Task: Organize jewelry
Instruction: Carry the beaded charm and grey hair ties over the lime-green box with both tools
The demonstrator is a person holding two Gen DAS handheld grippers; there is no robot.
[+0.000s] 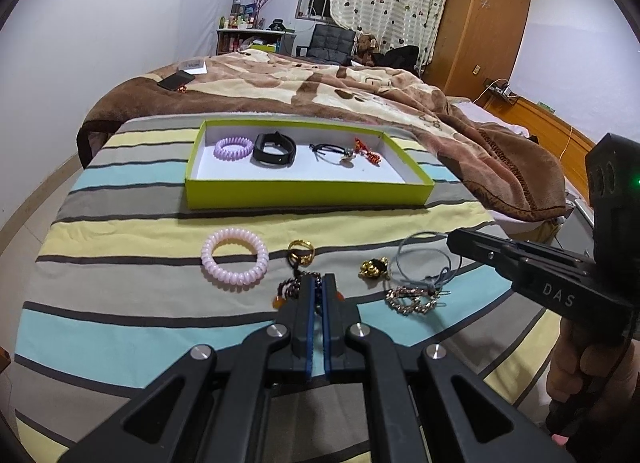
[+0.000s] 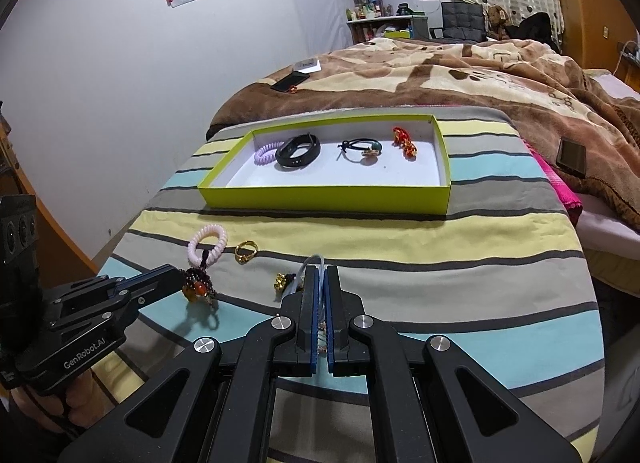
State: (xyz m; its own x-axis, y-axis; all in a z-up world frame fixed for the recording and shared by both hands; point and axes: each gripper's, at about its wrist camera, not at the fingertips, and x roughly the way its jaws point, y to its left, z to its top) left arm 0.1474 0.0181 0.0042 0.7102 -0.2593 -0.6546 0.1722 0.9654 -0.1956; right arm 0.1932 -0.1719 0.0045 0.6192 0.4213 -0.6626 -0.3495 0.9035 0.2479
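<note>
A lime-green tray [image 1: 308, 194] [image 2: 326, 198] on the striped cloth holds a purple coil band [image 1: 233, 148], a black watch band [image 1: 275, 148], a dark cord bracelet [image 1: 332, 152] and a red charm [image 1: 367, 150]. My left gripper [image 1: 319, 283] is shut on a dark beaded bracelet with orange beads [image 2: 198, 288], lifted slightly off the cloth. My right gripper [image 2: 321, 275] is shut on a grey-blue hair tie [image 1: 424, 261] beside a gold chain [image 1: 412, 300]. A pink coil band [image 1: 234, 263], a gold ring [image 1: 301, 251] and a gold charm [image 1: 371, 268] lie loose.
A brown blanket [image 1: 320, 91] covers the bed behind the tray, with a phone [image 1: 176, 81] on it. Another dark phone [image 2: 571, 156] lies on the blanket at the right. A wardrobe [image 1: 476, 31] and desk stand at the back.
</note>
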